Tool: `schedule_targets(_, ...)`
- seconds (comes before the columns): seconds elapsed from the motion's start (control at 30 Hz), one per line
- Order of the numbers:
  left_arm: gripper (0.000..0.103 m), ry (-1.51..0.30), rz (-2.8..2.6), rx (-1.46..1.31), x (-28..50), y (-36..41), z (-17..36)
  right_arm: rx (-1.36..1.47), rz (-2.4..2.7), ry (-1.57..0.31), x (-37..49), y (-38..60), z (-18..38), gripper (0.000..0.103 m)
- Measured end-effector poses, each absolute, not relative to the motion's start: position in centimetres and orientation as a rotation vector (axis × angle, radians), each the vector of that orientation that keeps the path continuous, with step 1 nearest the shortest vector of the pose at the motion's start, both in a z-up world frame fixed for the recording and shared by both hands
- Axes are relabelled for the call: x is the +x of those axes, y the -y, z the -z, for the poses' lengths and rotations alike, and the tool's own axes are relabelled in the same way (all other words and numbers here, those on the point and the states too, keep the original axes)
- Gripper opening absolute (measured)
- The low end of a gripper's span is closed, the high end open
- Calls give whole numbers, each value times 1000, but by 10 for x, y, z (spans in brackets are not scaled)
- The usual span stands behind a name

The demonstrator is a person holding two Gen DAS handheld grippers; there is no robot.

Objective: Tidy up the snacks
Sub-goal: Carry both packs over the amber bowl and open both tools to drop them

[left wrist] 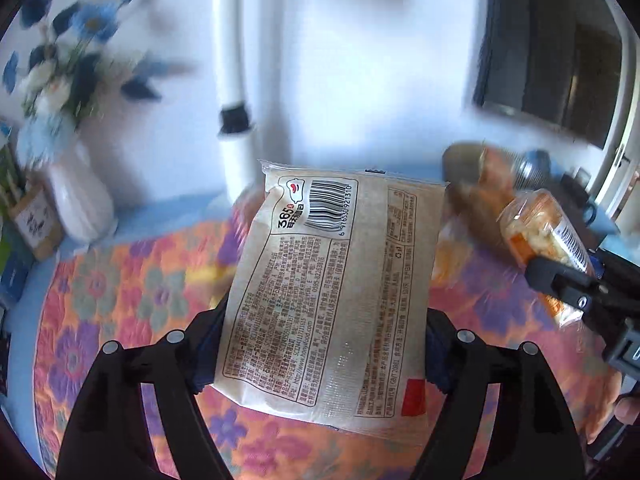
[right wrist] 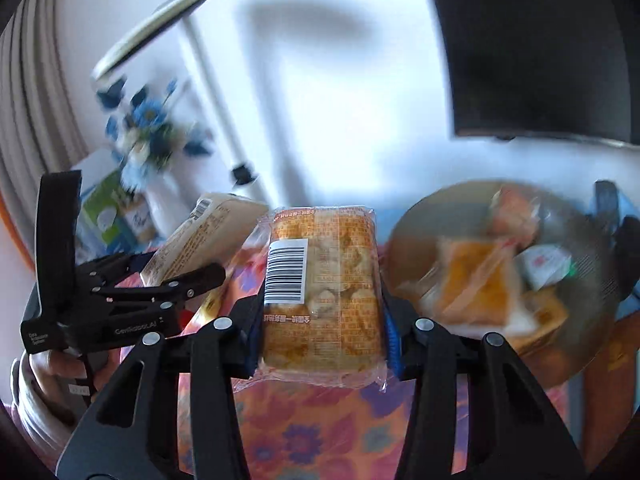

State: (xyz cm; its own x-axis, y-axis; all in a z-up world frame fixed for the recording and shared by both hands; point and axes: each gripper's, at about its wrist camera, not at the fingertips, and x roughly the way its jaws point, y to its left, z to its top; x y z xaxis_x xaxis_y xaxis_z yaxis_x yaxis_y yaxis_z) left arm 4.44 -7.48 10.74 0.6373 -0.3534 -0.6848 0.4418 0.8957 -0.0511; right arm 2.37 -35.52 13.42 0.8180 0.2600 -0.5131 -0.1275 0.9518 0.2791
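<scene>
My left gripper (left wrist: 324,344) is clamped on a beige snack packet (left wrist: 332,284), printed back facing the camera, barcode toward the top. The fingers (left wrist: 208,344) press in on both long edges near its lower half. The packet is held clear above the counter (left wrist: 120,292), which carries a floral cloth in orange, pink and purple.

My right gripper (right wrist: 322,332) is closed on an orange snack packet (right wrist: 324,288) in clear wrap — barcode label on its left face, the blue-padded fingers (right wrist: 394,332) gripping each side. It is likewise held off the cloth.

In the right wrist view the left gripper sits just to the left, its beige packet angled up and near the orange one; I cannot tell whether the two packets touch.

A round bowl (right wrist: 592,240) stands on the counter to the right, blurred, holding several wrapped snacks (right wrist: 476,280) in orange and white.

At the far left edge of the counter — a white vase (left wrist: 80,200) with blue and white flowers (left wrist: 68,52), against the white wall. A white lamp pole (left wrist: 234,80) rises behind the beige packet.
</scene>
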Motion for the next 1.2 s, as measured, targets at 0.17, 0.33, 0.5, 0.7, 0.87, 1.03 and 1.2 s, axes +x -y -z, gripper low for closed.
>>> schedule_targets(0.17, 76, -718, 526, 99, 65, 128, -142, 366, -110, -595, 41, 422, -129, 47)
schedule_targets(0.33, 76, -724, 637, 85, 88, 194, -153, 465, -15, -619, 48, 478, -113, 47)
schedule_targets(0.5, 77, -769, 737, 92, 108, 255, -144, 476, 65, -661, 56, 511, -95, 50)
schedule_targets(0.7, 92, -854, 793, 148, 127, 310, -117, 471, 118, -656, 54, 519, -90, 100)
schedule_targets(0.87, 97, -813, 743, 193, 118, 303, -119, 523, 83, -633, 43, 511, -101, 100)
schedule_targets(1.03, 97, -799, 671, 168, 116, 269, -131, 513, 31, -612, 40, 482, -117, 100)
schedule_targets(1.2, 97, -779, 585, 156, 115, 215, -148, 486, -44, -591, 41, 432, -132, 100)
